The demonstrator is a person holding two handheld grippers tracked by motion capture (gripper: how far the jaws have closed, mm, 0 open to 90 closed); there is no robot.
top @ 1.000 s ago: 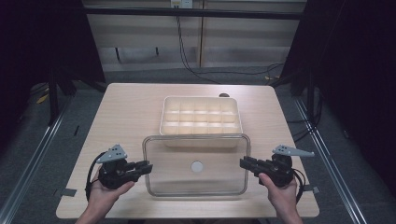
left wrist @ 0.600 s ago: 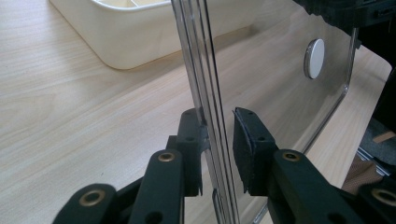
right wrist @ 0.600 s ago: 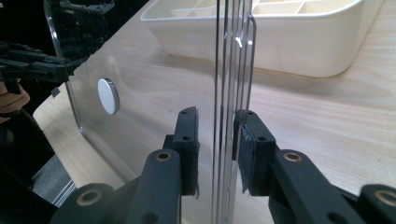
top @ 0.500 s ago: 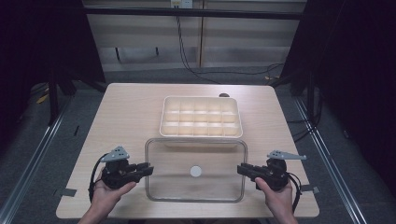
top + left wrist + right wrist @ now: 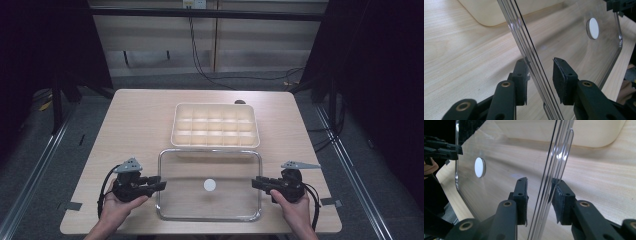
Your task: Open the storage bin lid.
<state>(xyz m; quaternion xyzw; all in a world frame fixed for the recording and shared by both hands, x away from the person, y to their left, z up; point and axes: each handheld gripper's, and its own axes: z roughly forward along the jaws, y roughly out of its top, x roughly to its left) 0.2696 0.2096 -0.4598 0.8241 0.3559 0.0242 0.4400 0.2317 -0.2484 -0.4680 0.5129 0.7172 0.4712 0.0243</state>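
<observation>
On the pale wooden table [image 5: 135,125], a person is working a clear rectangular plastic lid [image 5: 210,202] with a white round sticker [image 5: 209,185] at its centre; it is lying across the near middle, its far edge just short of a cream plastic tray of small square compartments [image 5: 215,125]. At the left, the left gripper [image 5: 540,72] is straddling the lid's rim with jaws released, one pad brushing the rim, the other standing clear. At the right, the right gripper [image 5: 539,192] is bracketing the opposite rim, one pad touching, a gap showing at the other, so not yet clenched. Doing this step well probably means closing both together and keeping the lid level. Nothing is blocking the way to the tray; black cables [image 5: 200,55] are trailing on the floor beyond the far edge.
</observation>
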